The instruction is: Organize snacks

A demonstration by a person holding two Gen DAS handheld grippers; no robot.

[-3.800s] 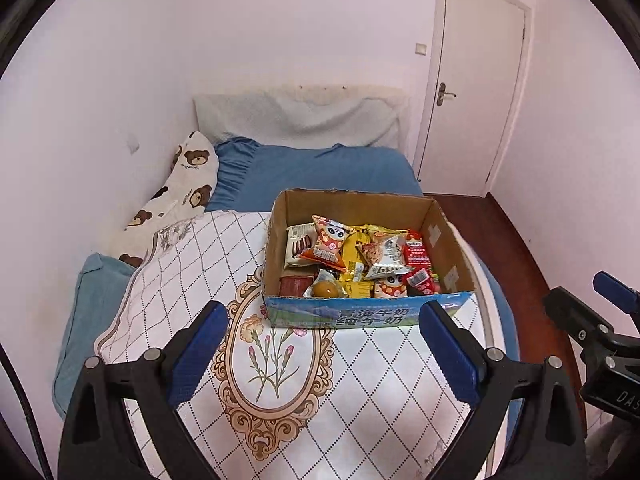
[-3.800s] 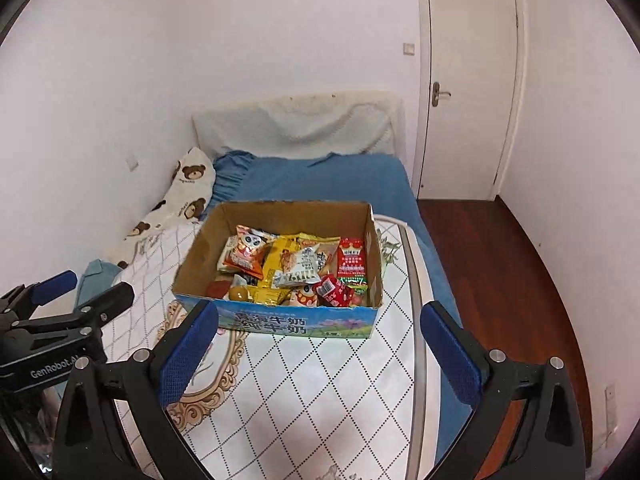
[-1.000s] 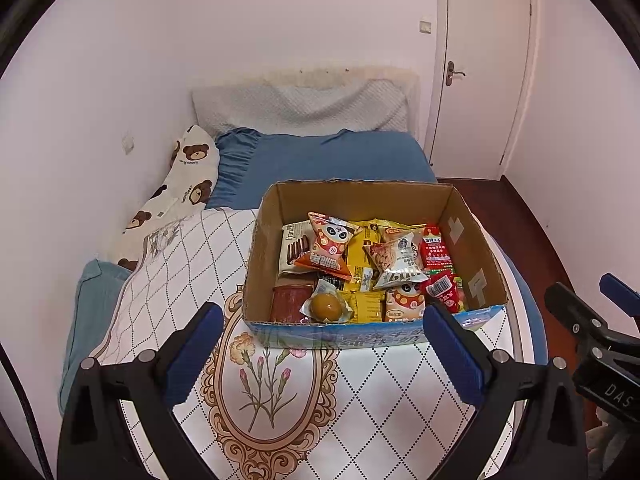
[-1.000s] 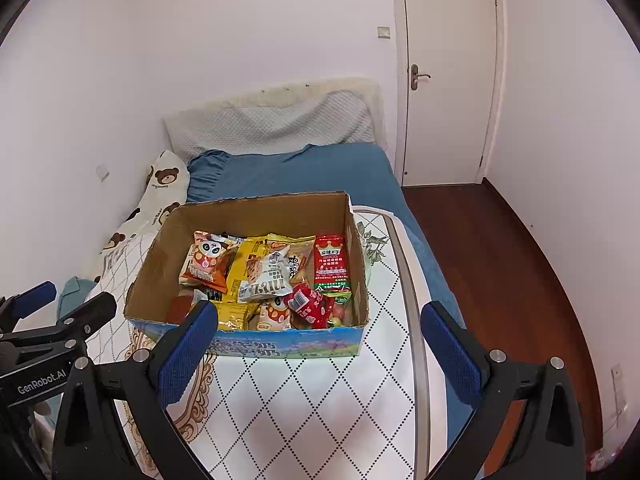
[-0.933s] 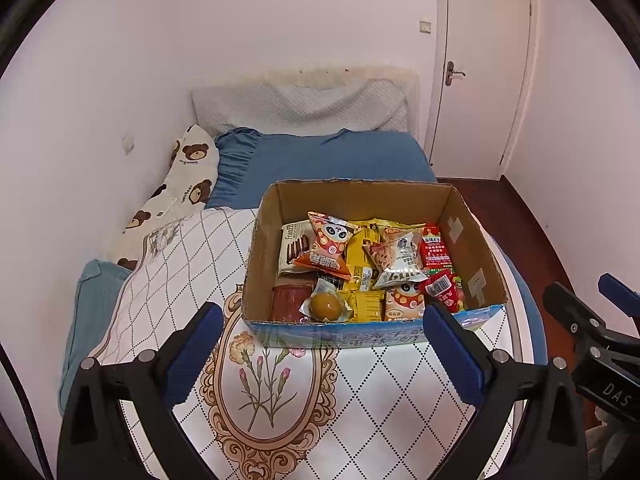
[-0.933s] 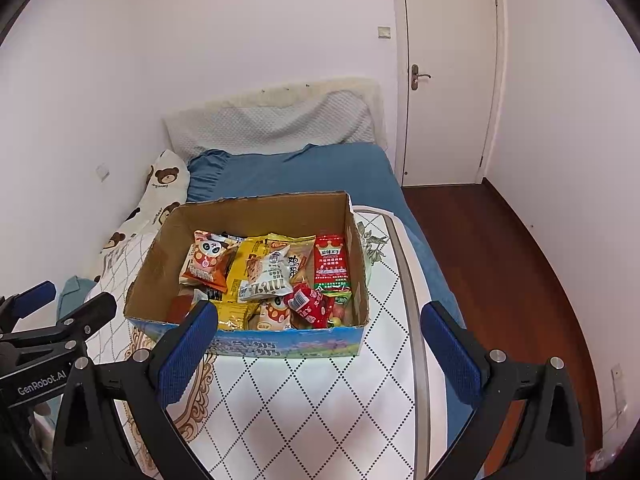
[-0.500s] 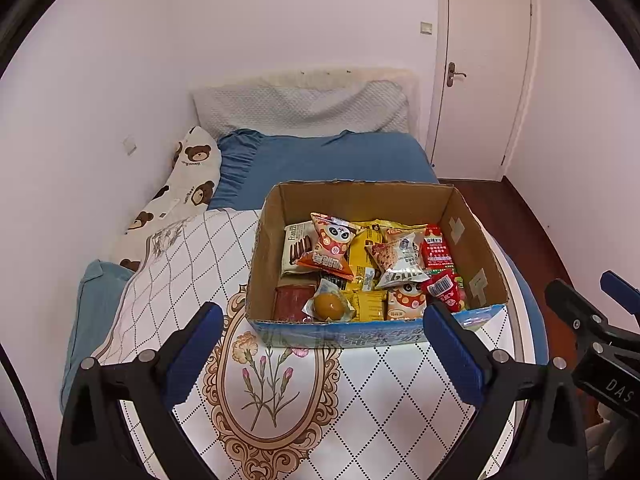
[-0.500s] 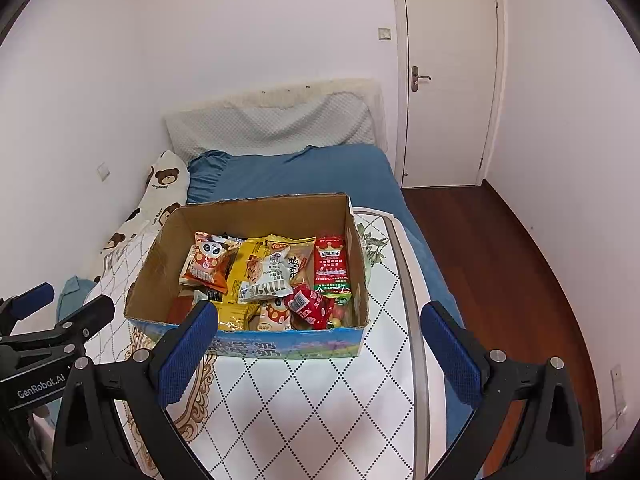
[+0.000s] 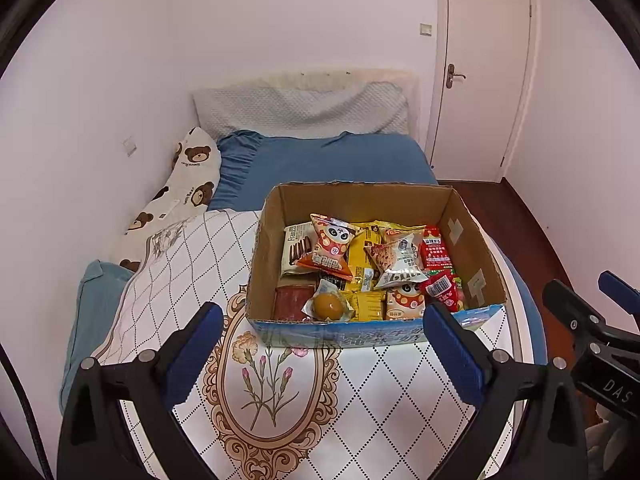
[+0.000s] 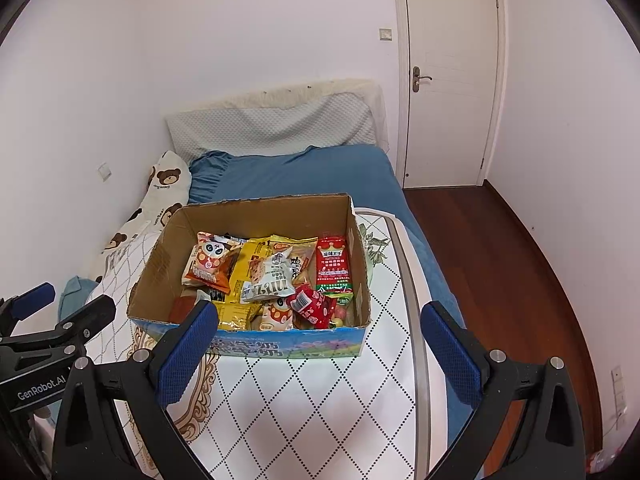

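Observation:
An open cardboard box (image 9: 468,236) (image 10: 160,264) stands on a white table with a diamond and flower pattern (image 9: 280,392) (image 10: 320,400). It holds several snack packs: an orange panda bag (image 9: 332,242) (image 10: 210,264), a white cookie bag (image 9: 396,260) (image 10: 272,280), a red pack (image 9: 434,248) (image 10: 332,266) and a wrapped yellow ball (image 9: 328,306). My left gripper (image 9: 322,360) is open and empty, in front of the box. My right gripper (image 10: 318,354) is open and empty, at the box's front right.
Behind the table is a bed with a blue sheet (image 9: 332,160), a grey headboard pad (image 9: 304,108) and a bear-print pillow (image 9: 188,184). A white door (image 10: 452,72) and dark wood floor (image 10: 500,264) lie to the right. The table edge (image 10: 418,340) runs at the right.
Over the last seconds both grippers came closer to the box and higher, so its inside shows more. In the last second there is almost no movement.

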